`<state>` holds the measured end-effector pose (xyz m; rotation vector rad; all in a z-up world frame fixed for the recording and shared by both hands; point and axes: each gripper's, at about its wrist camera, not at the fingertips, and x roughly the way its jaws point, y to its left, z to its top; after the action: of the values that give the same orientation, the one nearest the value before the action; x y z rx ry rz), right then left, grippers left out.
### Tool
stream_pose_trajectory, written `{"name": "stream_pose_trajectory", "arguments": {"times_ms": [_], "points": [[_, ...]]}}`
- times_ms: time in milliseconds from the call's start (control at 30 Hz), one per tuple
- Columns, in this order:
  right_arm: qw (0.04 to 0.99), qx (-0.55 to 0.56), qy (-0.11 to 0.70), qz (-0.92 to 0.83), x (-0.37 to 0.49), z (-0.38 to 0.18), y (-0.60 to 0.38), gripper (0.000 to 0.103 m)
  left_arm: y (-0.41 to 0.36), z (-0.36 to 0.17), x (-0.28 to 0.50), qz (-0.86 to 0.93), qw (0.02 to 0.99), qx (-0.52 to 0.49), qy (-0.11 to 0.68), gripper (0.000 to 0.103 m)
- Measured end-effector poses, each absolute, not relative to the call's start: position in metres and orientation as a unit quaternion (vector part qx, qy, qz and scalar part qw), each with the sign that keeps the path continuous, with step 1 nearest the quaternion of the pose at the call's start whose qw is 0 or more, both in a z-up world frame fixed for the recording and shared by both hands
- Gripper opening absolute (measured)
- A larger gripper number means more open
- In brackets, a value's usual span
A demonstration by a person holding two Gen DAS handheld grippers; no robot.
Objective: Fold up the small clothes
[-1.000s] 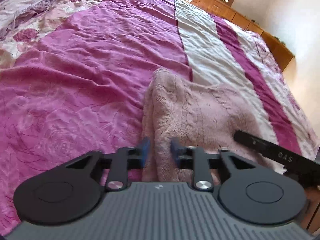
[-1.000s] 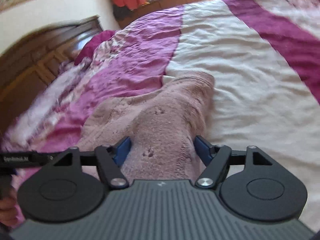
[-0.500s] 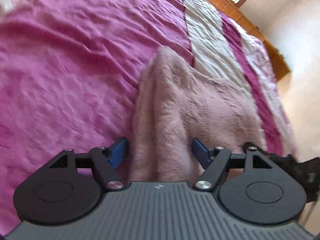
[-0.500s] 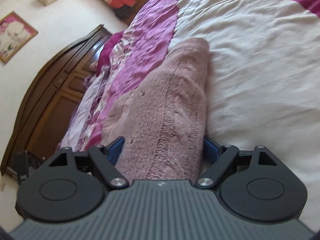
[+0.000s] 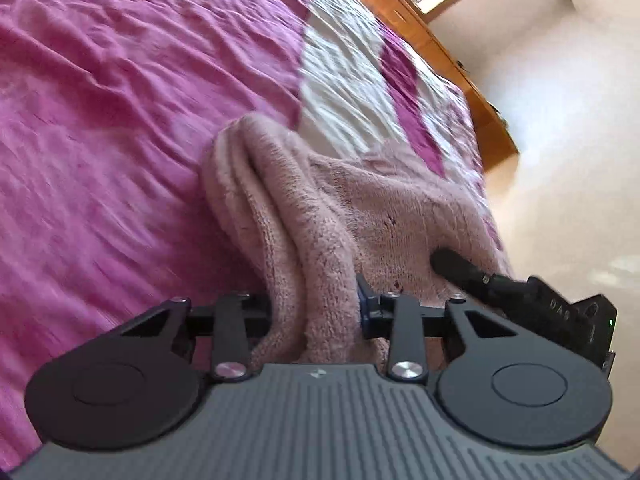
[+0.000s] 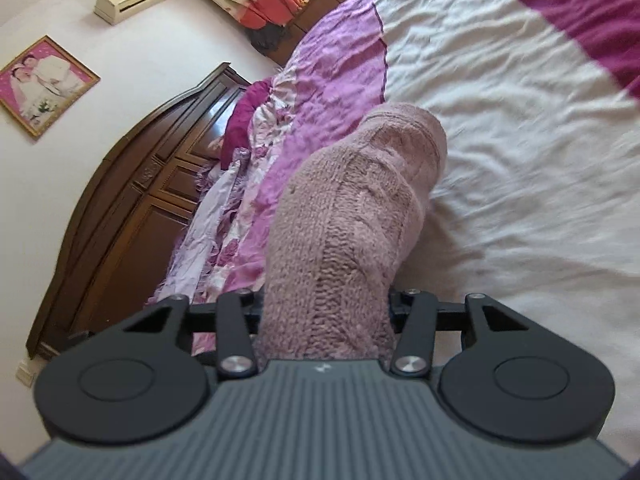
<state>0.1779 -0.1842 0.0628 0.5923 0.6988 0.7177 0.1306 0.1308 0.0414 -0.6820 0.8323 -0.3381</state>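
My left claw (image 5: pixel 316 304) is gripping a bunched edge of the pink knitted garment (image 5: pixel 360 208); the cloth is filling the gap between the two fingers, which are closed in on it. From there the garment is running forward and down to the bed (image 5: pixel 120 140), its far end touching the magenta part of the bedspread beside the white stripe. In the same view, my right claw (image 5: pixel 448 260) is showing as a dark bar pressing into the garment's right portion.

My right claw is clamped on the garment (image 6: pixel 352 216) likewise; a thick roll of knit is passing between its fingers and drooping toward the bed (image 6: pixel 520 140), where magenta meets white. The fingertips themselves are hidden by the cloth.

Compared with half a second ago, both claws are now standing narrower, having closed from a wide spread onto the fabric, and the garment is hanging more steeply, gathered into folds. A second ago it was lying flatter on the bedspread.

The garment is appearing pale dusty pink: fuzzy and plush in the left view, ribbed with a cable-like column in the right. It is doubled over into rounded lobes at its far end. Motion blur is softening the bedspread.
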Motion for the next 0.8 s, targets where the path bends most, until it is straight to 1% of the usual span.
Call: {"name": "stream_pose_trajectory", "arguments": {"times_ms": [100, 200, 233, 333, 367, 433, 467, 500, 633, 667, 733, 767, 800], "points": [[0.838, 0.281, 0.342, 0.320, 0.151, 0.071, -0.219, 0.050, 0.102, 0.050, 0.109, -0.182, 0.841, -0.314, 0.401, 0.039], [0.844, 0.272, 0.359, 0.290, 0.127, 0.063, -0.244, 0.051, 0.075, 0.046, 0.087, -0.196, 0.830, -0.308, 0.421, 0.040], [0.848, 0.264, 0.366, 0.278, 0.120, 0.057, -0.251, 0.051, 0.066, 0.044, 0.082, -0.197, 0.831, -0.297, 0.428, 0.040], [0.858, 0.236, 0.389, 0.240, 0.106, 0.033, -0.261, 0.057, 0.041, 0.033, 0.069, -0.173, 0.842, -0.231, 0.456, 0.042], [0.861, 0.226, 0.394, 0.229, 0.103, 0.026, -0.261, 0.061, 0.036, 0.030, 0.066, -0.158, 0.848, -0.212, 0.460, 0.051], [0.867, 0.226, 0.383, 0.227, 0.094, 0.018, -0.265, 0.062, 0.033, 0.028, 0.059, -0.142, 0.859, -0.185, 0.455, 0.063], [0.867, 0.230, 0.377, 0.229, 0.090, 0.019, -0.266, 0.062, 0.032, 0.030, 0.056, -0.135, 0.864, -0.176, 0.452, 0.066], [0.870, 0.227, 0.372, 0.229, 0.086, 0.022, -0.267, 0.063, 0.030, 0.034, 0.053, -0.127, 0.869, -0.162, 0.450, 0.067], [0.905, 0.169, 0.327, 0.214, 0.062, 0.040, -0.267, 0.062, 0.024, 0.054, 0.040, -0.107, 0.890, -0.096, 0.434, 0.070], [0.913, 0.156, 0.312, 0.211, 0.056, 0.045, -0.267, 0.061, 0.023, 0.057, 0.037, -0.100, 0.894, -0.082, 0.428, 0.072], [0.927, 0.135, 0.282, 0.207, 0.043, 0.051, -0.267, 0.050, 0.024, 0.059, 0.027, -0.088, 0.902, -0.060, 0.418, 0.074], [0.930, 0.125, 0.276, 0.208, 0.040, 0.052, -0.267, 0.036, 0.023, 0.060, 0.024, -0.084, 0.905, -0.054, 0.413, 0.076], [0.931, 0.116, 0.275, 0.209, 0.038, 0.051, -0.266, 0.028, 0.022, 0.060, 0.021, -0.080, 0.908, -0.051, 0.409, 0.077]]}}
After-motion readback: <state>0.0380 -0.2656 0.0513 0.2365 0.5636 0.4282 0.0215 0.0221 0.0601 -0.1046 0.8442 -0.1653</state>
